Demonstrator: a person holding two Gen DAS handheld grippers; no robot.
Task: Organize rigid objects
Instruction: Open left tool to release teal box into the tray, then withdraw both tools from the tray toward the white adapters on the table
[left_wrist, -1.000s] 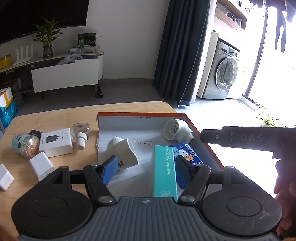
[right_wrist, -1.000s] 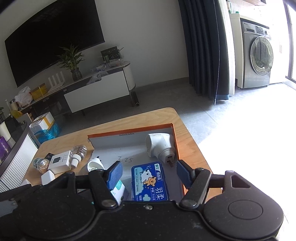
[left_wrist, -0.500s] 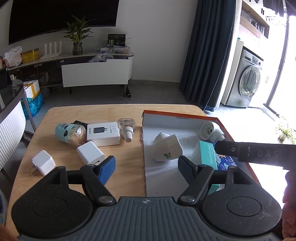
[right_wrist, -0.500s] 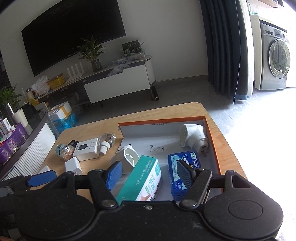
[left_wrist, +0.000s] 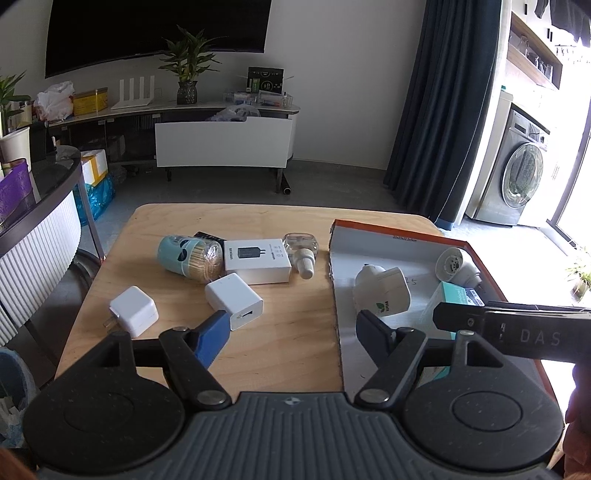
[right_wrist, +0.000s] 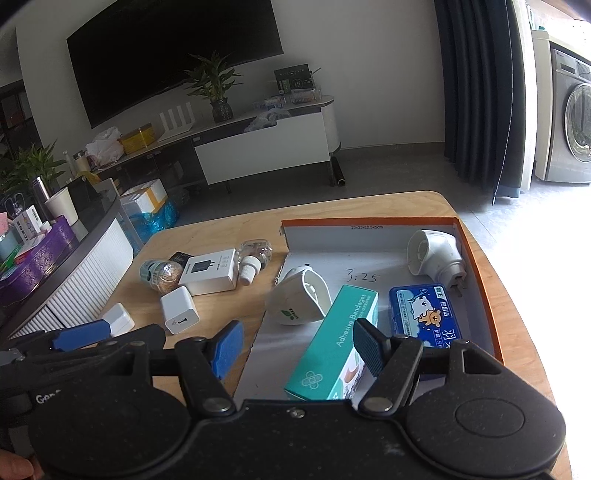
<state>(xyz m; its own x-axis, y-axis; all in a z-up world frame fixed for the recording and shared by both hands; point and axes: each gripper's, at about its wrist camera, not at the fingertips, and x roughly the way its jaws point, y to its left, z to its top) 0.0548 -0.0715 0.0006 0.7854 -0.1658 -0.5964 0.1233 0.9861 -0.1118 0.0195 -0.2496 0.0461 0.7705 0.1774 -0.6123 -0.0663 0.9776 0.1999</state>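
The wooden table (left_wrist: 295, 221) carries an orange-rimmed cardboard tray (right_wrist: 476, 266) on its right half, with "3:25" handwritten on the tray's grey floor and "33x23x12.5x5cm" printed on its far wall.

The left gripper (left_wrist: 291, 338) hovers level over the near table edge, straddling the tray's left wall, its blue pads spread wide and holding nothing. The right gripper (right_wrist: 299, 347) hangs above the tray's near end, also spread and empty, its right pad just in front of the teal box (right_wrist: 332, 350) reading "Adhesive Bandages". Its black body, marked "DAS", crosses the right side of the left wrist view.

Inside the tray with the teal box lie a blue tin (right_wrist: 424, 314) with cartoon animals and Chinese characters, and two white plug-in units (right_wrist: 301, 299) (right_wrist: 436, 258).

Loose on the bare table sit a white charger box (left_wrist: 256, 260), a toothpick jar (left_wrist: 190, 254) on its side, a clear refill bottle (left_wrist: 303, 251), and two white charger cubes (left_wrist: 234, 301) (left_wrist: 133, 310).
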